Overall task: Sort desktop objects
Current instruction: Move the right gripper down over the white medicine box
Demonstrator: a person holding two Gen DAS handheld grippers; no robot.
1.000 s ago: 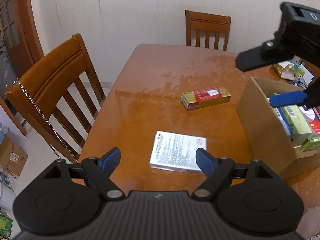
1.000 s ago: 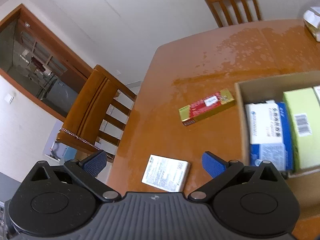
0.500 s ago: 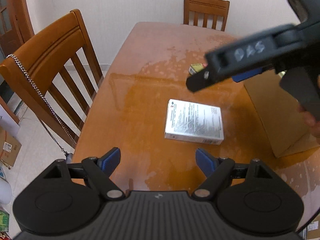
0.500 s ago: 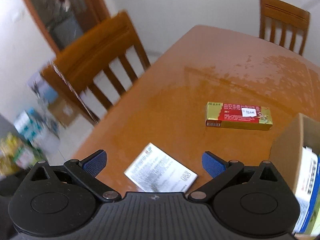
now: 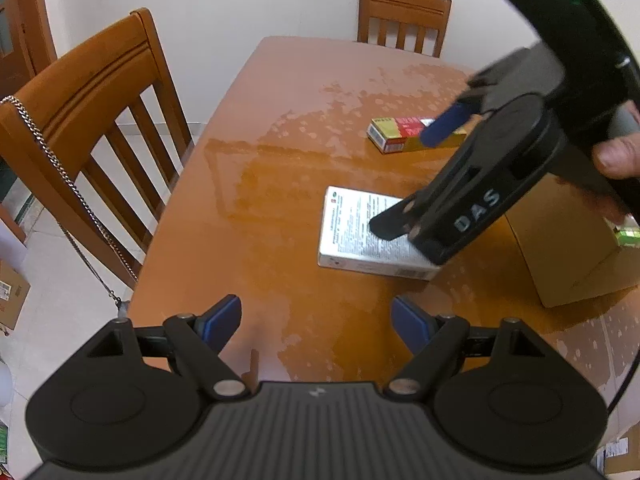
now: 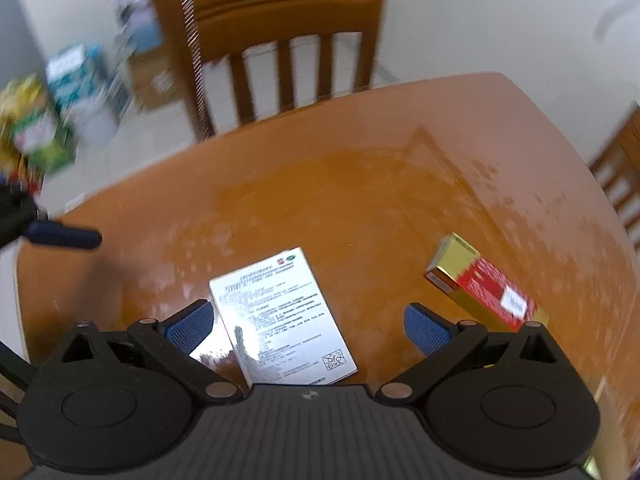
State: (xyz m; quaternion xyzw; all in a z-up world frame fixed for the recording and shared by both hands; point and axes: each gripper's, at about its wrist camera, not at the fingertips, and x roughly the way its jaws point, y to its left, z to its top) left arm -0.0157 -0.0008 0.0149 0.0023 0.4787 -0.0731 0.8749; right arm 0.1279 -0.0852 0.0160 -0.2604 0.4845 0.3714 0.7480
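Swinging off the carton (image 5: 576,240), my right gripper (image 6: 306,324) now hangs wide over the white box (image 6: 280,316); left gripper (image 5: 316,320) stays wide, empty.

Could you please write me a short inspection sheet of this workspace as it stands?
Surface: wooden table, glossy, blotchy film.
Job's things: white box lying flat; red and gold box apart from it; cardboard box at the table edge.
Clutter: nothing seen on the table.
Grippers: right gripper open over the white box; left gripper open, empty.
Cables: thin black cable at the frame edge.
Surroundings: near chair with a chain, far chair, boxes on the floor.
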